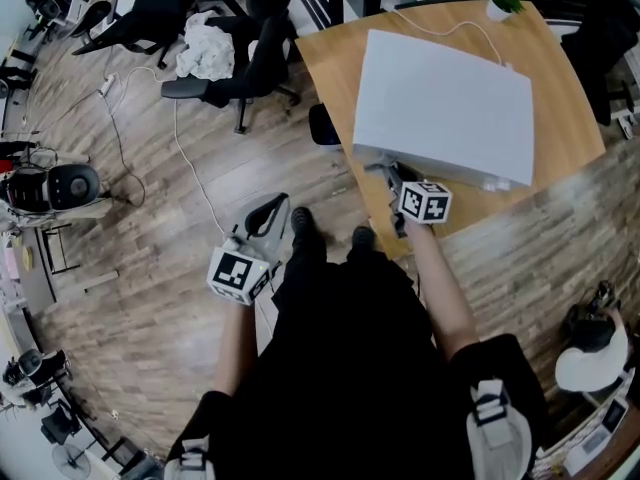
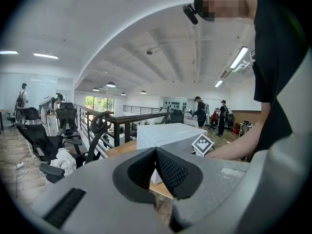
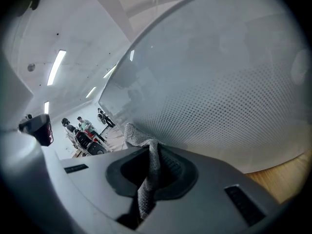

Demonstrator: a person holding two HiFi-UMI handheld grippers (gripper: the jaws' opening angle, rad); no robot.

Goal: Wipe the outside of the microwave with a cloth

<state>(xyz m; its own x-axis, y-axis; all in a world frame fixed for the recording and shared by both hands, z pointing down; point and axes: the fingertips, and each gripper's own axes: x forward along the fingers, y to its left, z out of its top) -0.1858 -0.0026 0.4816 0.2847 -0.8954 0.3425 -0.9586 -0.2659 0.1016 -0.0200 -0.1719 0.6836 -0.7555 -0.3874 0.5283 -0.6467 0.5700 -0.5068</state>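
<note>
A white box-shaped microwave [image 1: 440,103] stands upright on the wooden table [image 1: 325,53]. A grey knitted cloth [image 3: 138,135], pinched in the right claw [image 3: 155,161], bunches just beside its dotted front.

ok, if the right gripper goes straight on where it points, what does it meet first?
The microwave: its dotted panel fills the view just ahead of the right gripper. The cloth pinched in its jaws would probably touch first; contact now unclear.
</note>
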